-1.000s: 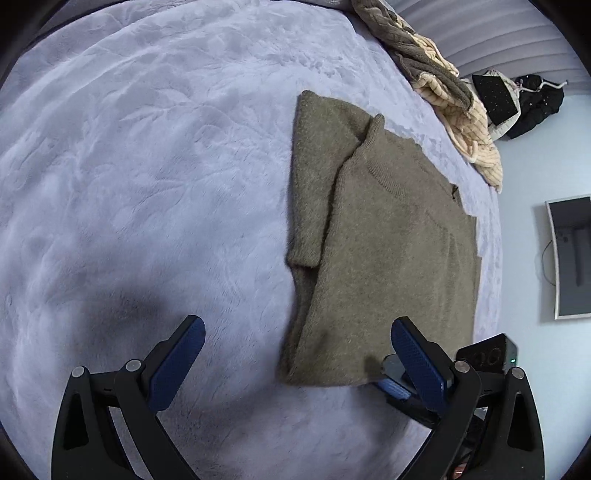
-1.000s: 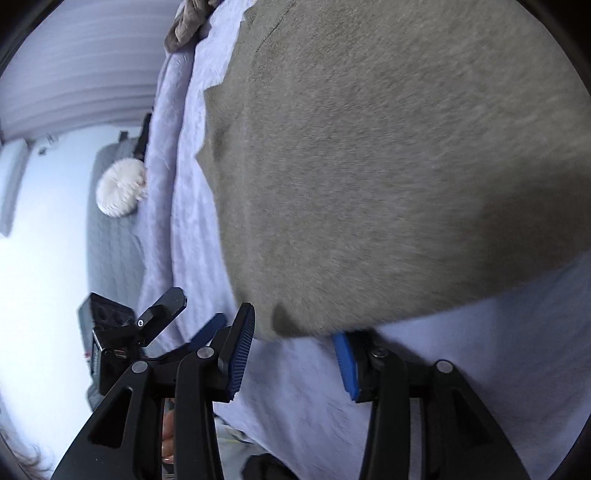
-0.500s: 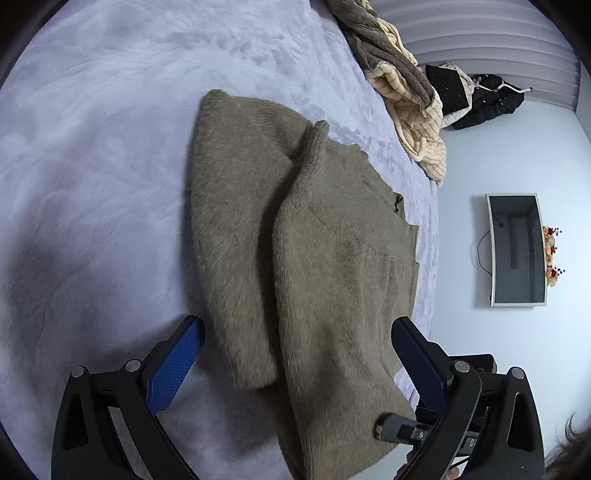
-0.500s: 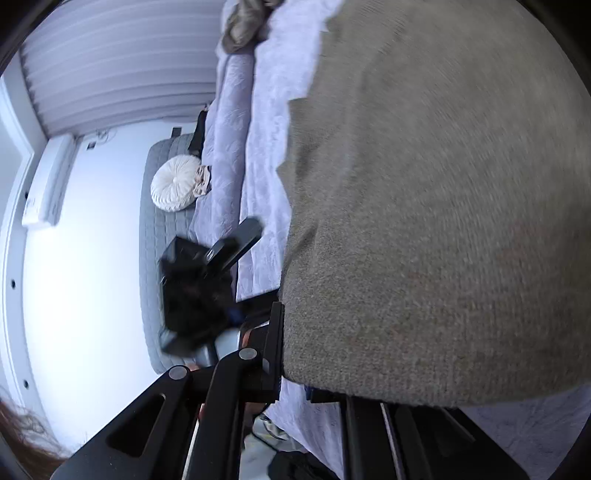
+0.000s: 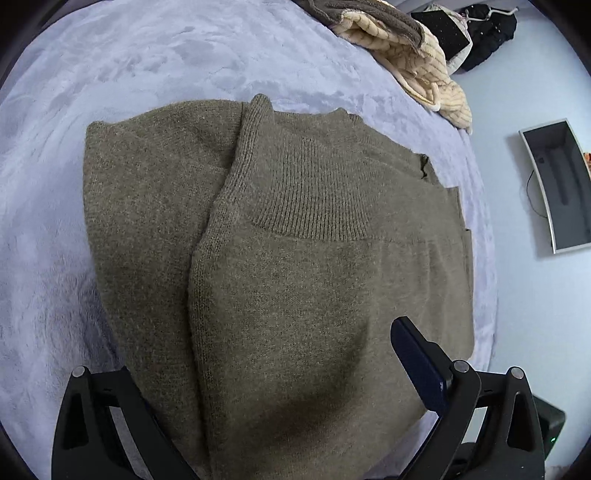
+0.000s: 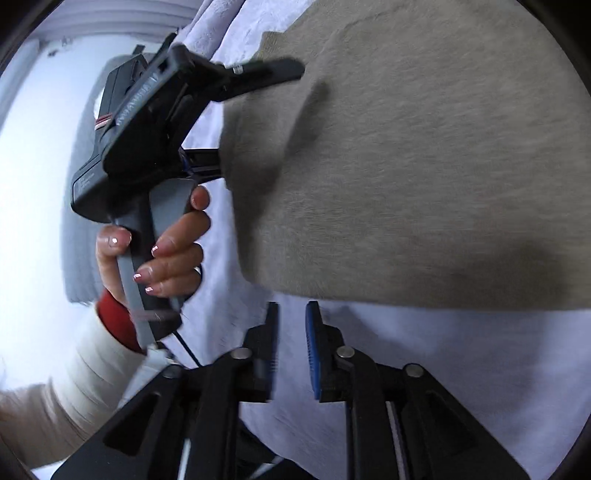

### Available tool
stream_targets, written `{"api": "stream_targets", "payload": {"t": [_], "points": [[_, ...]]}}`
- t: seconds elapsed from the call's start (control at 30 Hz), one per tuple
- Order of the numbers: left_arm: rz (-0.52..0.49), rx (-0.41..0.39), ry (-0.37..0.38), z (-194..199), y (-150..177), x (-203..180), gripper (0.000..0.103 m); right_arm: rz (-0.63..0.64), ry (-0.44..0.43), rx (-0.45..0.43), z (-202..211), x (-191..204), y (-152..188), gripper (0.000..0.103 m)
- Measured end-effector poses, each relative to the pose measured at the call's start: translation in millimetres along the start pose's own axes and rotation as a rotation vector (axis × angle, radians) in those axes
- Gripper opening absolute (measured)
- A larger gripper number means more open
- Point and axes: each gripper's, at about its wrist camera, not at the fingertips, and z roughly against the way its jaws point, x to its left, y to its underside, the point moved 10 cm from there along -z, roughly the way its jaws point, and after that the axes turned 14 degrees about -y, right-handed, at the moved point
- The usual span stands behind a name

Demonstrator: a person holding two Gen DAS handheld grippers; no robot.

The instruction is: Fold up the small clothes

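Note:
An olive-brown knit sweater (image 5: 295,240) lies partly folded on a lavender bed blanket (image 5: 147,55), ribbed collar on top. My left gripper (image 5: 295,325) stands wide open across the sweater's near edge. Its right pad (image 5: 417,369) hovers above the knit, and its left finger is hidden under the cloth. The right wrist view shows that left gripper (image 6: 258,114) held by a hand (image 6: 173,251), one finger over the sweater (image 6: 424,166) and one beneath it. My right gripper (image 6: 291,325) sits just short of the sweater's edge, its jaws opening with nothing between them.
A heap of cream and brown clothes (image 5: 406,48) and a black garment (image 5: 487,26) lie at the bed's far corner. A dark screen (image 5: 561,184) hangs on the wall past the bed's right edge. Bare blanket (image 6: 443,350) stretches under my right gripper.
The left gripper swept right over the sweater and now straddles its near edge. The right gripper closed on the sweater's edge, then let go and drew back from it.

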Motion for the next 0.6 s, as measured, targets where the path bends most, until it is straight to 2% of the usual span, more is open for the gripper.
{"api": "stream_targets", "payload": {"t": [0.03,0.07,0.1,0.13,0.17,0.2,0.23,0.27,0.33,0.37,0.4,0.43,0.5,0.6], "points": [[-0.010,0.000,-0.022,-1.3,0.5,0.5,0.095,0.016,0.016,-0.017,12.7,0.1,-2.3,0.055],[-0.019,0.004,-0.046,-3.0,0.7,0.7,0.089,0.029,0.028,-0.040,24.4,0.8,-6.7,0.060],[-0.029,0.007,-0.074,-4.8,0.9,1.8,0.085,0.043,0.047,-0.072,38.4,0.4,-12.5,0.060],[-0.041,0.010,-0.108,-6.7,1.1,3.4,0.074,0.058,0.075,-0.114,55.7,-1.4,-19.8,0.058],[-0.054,0.010,-0.138,-7.9,1.6,4.5,0.065,0.067,0.102,-0.147,69.9,-5.1,-23.8,0.053],[-0.065,0.005,-0.150,-7.5,1.8,4.6,0.060,0.076,0.144,-0.187,85.6,-10.4,-30.3,0.031],[-0.074,-0.004,-0.153,-6.1,1.3,2.9,0.044,0.079,0.188,-0.214,98.3,-16.6,-37.1,0.012],[-0.081,-0.014,-0.159,-4.0,0.0,0.6,0.030,0.077,0.242,-0.239,110.3,-27.3,-47.0,0.010],[-0.085,-0.034,-0.169,3.0,-1.7,-1.9,0.018,0.071,0.311,-0.257,121.6,-50.4,-60.6,0.009],[-0.078,-0.048,-0.167,8.9,-2.7,-3.9,0.016,0.064,0.341,-0.244,123.3,-69.8,-59.3,0.009],[-0.070,-0.058,-0.154,14.7,-3.0,-5.9,0.015,0.031,0.366,-0.215,122.5,-92.7,-55.7,0.005],[-0.058,-0.074,-0.123,23.3,-3.2,-10.3,0.015,-0.016,0.325,-0.214,118.4,-109.2,-51.5,0.003],[-0.046,-0.111,-0.060,43.7,-4.2,-22.1,0.015,-0.067,0.216,-0.273,125.9,-123.8,-55.1,0.003],[-0.054,-0.158,0.007,67.8,-9.8,-52.1,0.015,-0.075,0.160,-0.300,132.6,-125.4,-54.5,0.003]]}}
